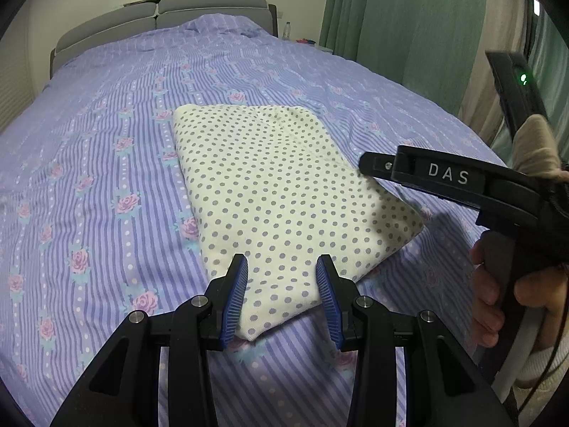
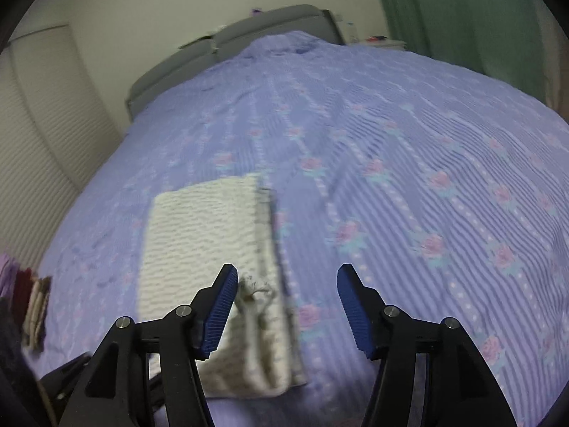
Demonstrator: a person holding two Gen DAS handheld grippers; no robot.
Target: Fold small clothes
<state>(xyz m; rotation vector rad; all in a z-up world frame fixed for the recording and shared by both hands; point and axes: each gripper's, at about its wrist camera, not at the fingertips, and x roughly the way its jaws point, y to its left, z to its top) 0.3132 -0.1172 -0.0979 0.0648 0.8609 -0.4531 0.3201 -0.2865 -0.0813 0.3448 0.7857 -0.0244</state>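
A folded cream garment with grey polka dots (image 1: 281, 192) lies flat on a bed, on a lilac striped bedspread with pink roses (image 1: 106, 163), its near corner pointing toward the foot. The left gripper (image 1: 282, 297) hangs over that near corner, its blue ribbed pads (image 1: 237, 295) parted with the cloth below them, not pinched. The right gripper (image 2: 287, 307), marked "DAS" on its side and held in a person's hand (image 1: 498, 302), sits at the garment's right edge; its jaws are spread wide and grip nothing, with the loose folded edge lying just beside its left pad (image 2: 218, 315). A grey padded headboard (image 1: 160, 17) and green curtains (image 1: 402, 21) stand beyond; a small pile of folded clothes (image 2: 33, 306) sits at the bed's left edge.
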